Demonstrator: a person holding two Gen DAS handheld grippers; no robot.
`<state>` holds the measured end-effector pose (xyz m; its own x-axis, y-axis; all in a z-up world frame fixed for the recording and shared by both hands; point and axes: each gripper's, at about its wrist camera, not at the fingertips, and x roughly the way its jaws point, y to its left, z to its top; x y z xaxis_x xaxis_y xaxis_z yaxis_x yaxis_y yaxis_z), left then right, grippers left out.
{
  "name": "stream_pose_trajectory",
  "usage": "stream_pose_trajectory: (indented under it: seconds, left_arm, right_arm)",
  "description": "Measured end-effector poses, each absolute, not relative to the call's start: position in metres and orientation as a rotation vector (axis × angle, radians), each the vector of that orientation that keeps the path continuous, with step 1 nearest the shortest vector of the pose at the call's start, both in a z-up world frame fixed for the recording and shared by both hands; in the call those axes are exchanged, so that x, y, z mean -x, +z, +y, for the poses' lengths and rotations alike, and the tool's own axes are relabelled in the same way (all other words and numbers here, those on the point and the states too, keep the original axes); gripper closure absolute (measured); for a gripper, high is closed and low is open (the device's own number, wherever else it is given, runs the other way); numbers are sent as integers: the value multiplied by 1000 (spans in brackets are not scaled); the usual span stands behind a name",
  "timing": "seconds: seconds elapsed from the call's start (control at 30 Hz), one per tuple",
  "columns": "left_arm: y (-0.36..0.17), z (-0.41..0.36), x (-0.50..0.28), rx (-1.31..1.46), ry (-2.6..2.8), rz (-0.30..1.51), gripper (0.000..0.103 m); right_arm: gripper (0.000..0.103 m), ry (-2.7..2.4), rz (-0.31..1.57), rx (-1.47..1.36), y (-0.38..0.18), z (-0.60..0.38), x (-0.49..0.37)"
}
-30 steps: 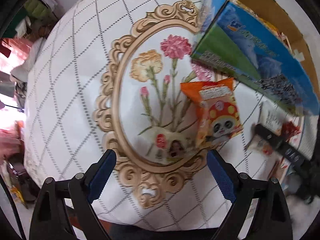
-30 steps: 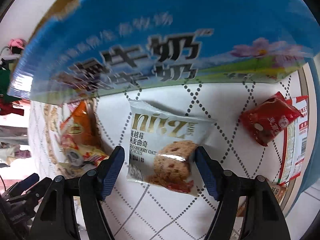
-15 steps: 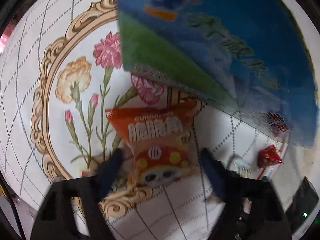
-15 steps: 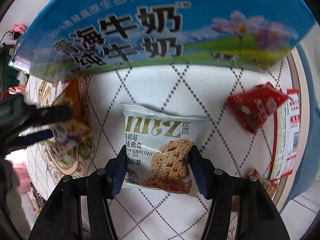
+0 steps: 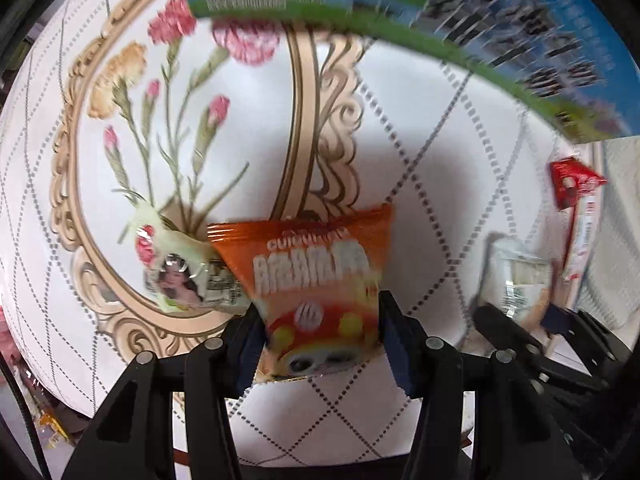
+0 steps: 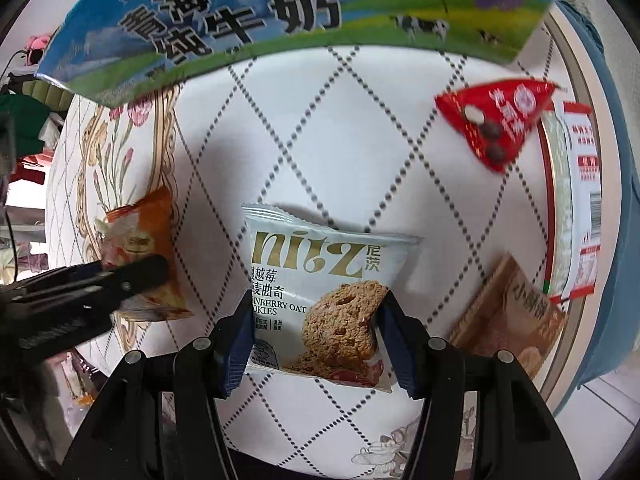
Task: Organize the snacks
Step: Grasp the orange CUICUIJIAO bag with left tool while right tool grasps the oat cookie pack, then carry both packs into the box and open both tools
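Snacks [image 6: 326,304] lie outside milk carton [image 6: 280,12].

Round table [image 6: 360,128] with a white quilted-look cloth and a flower medallion. Lying on it: cookie pack [image 6: 320,300] dead center, orange pack [image 6: 148,256] at 9, red triangle pack [image 6: 496,120] at 2, brown pack [image 6: 508,312] at 4, milk carton [image 6: 280,8] at 12.

six snack packets [image 6: 324,300], one milk carton box [image 6: 248,12], two grippers [image 6: 316,332]
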<state>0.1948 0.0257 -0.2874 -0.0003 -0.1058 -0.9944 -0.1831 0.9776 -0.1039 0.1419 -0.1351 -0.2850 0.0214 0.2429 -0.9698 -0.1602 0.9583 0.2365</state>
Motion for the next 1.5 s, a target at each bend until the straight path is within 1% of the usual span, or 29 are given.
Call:
stream_pose_trajectory:
  seconds: [0.07, 0.23, 0.33, 0.4, 0.43, 0.47, 0.5, 0.57, 0.7, 0.77, 0.87, 0.97, 1.03, 1.1, 1.2, 1.27, 1.4, 1.5]
  left_arm:
    - [-299, 24, -195, 253, 69, 1601, 52]
    - [-308, 13, -194, 236, 78, 1597, 52]
    - [-317, 9, -199, 237, 83, 1591, 52]
    - [-318, 9, -198, 241, 86, 1583, 53]
    - [-314, 14, -196, 235, 86, 1580, 56]
    - [-300, 19, -196, 227, 82, 1573, 59]
    - [-298, 21, -194, 229, 77, 1567, 61]
    - [-286, 20, -192, 229, 63, 1549, 61]
    - [-247, 17, -190, 232, 26, 1481, 61]
    - [-216, 16, -192, 244, -5, 1433, 61]
    - [-164, 15, -202, 262, -55, 1347, 61]
    - [-113, 17, -223, 251, -95, 1265, 61]
    - [-89, 19, -245, 219, -101, 1237, 61]
    - [-77, 26, -271, 164, -82, 1233, 61]
    - [-75, 38, -312, 98, -57, 1253, 61]
    - [-84, 47, -337, 71, -45, 1290, 61]
    - [-114, 55, -381, -18, -16, 1385, 61]
    - [-132, 59, -407, -18, -4, 1453, 61]
  right_arm:
    - [42, 309, 1515, -75, -287, -138, -141]
    - [41, 296, 1518, -78, -290, -142, -150]
    - [41, 285, 1520, -84, -300, -124, -160]
    - [41, 280, 1521, -87, -302, -124, -161]
    - [41, 279, 1520, -88, -302, -124, -161]
    - [42, 280, 1518, -90, -301, -126, -160]
    - [44, 284, 1512, -93, -300, -127, -160]
    - [48, 295, 1499, -87, -299, -120, -159]
    - [49, 327, 1482, -119, -282, -130, -156]
    - [49, 352, 1463, -143, -267, -130, -156]
    - [49, 406, 1416, -191, -233, -130, -162]
    - [49, 467, 1315, -220, -181, -127, -175]
    - [49, 494, 1256, -238, -151, -126, -190]
    - [49, 519, 1208, -260, -127, -124, -210]
    - [49, 512, 1149, -244, -106, -117, -243]
    - [49, 498, 1141, -245, -105, -109, -271]
    - [49, 481, 1180, -276, -120, -97, -310]
    - [49, 474, 1244, -303, -142, -86, -331]
